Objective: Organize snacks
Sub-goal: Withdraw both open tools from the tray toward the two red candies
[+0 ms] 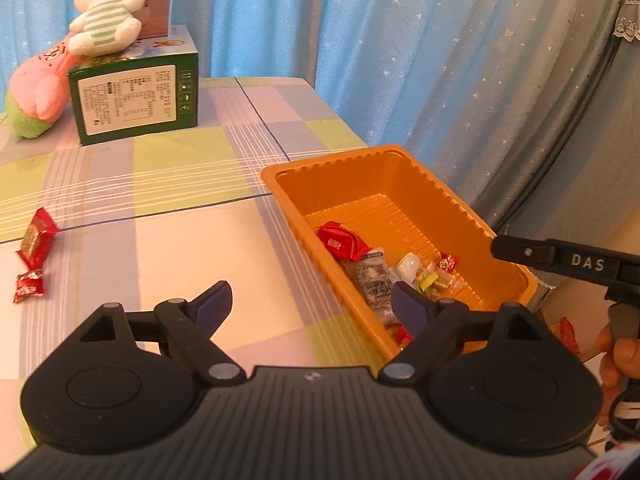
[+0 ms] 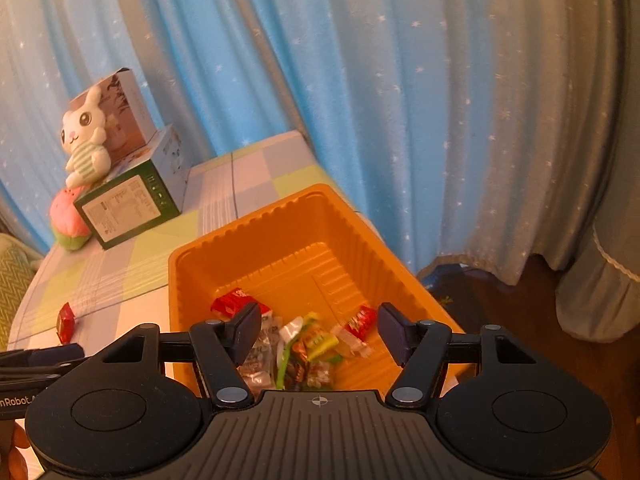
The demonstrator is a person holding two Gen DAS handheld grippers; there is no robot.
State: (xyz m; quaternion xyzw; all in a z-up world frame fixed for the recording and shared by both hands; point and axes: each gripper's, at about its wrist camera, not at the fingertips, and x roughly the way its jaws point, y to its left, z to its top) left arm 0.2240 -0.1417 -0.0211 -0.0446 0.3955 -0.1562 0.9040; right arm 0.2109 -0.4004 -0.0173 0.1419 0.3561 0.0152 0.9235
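Left wrist view: the left gripper (image 1: 310,304) is open with nothing between its fingers. The orange tray (image 1: 436,192) sits at 2 o'clock from it, on the checked table (image 1: 160,240). Snacks (image 1: 372,276) lie in the tray's near end. Two red candies (image 1: 34,256) lie on the table at 10 o'clock, well apart from the tray. Only this view shows both candies.

Right wrist view: the right gripper (image 2: 320,330) is open and holds nothing. It hangs over the tray (image 2: 280,216), with the snacks (image 2: 308,344) right below, at 6 o'clock. One red candy (image 2: 66,320) shows at 9 o'clock.
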